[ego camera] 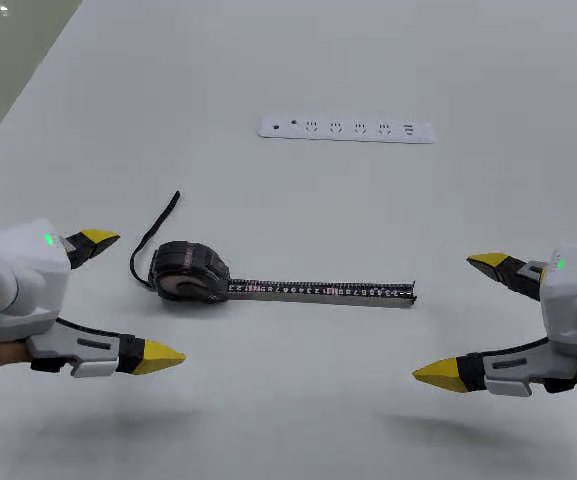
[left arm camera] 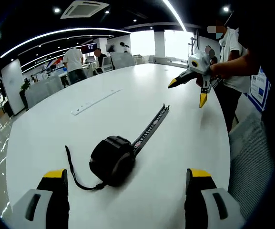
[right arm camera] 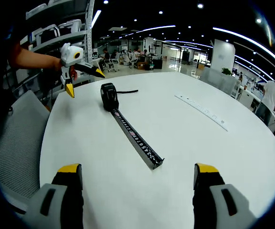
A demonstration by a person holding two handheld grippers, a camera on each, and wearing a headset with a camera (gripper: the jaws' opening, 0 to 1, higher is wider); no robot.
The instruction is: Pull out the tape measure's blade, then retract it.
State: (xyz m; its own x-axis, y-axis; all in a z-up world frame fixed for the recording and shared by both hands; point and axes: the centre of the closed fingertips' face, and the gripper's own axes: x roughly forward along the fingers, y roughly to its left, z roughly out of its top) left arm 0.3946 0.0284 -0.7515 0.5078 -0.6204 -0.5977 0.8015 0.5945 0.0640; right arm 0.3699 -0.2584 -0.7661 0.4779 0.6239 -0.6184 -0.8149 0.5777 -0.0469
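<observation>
A black tape measure [ego camera: 188,271] lies on the white table [ego camera: 298,400], its blade [ego camera: 323,291] drawn out to the right and lying flat, with a black wrist strap [ego camera: 153,235] trailing behind it. My left gripper [ego camera: 133,298] hovers open just left of the case [left arm camera: 112,159], nothing between its yellow fingertips. My right gripper [ego camera: 463,318] is open to the right of the blade's end hook [right arm camera: 155,163], a short gap away. The right gripper view looks along the blade [right arm camera: 133,137] to the case [right arm camera: 108,95] and to the left gripper [right arm camera: 83,78] beyond.
A white power strip [ego camera: 346,129] lies flat on the table behind the tape measure. The table's left edge [ego camera: 18,105] runs diagonally at the far left. Office desks and people stand in the background of both gripper views.
</observation>
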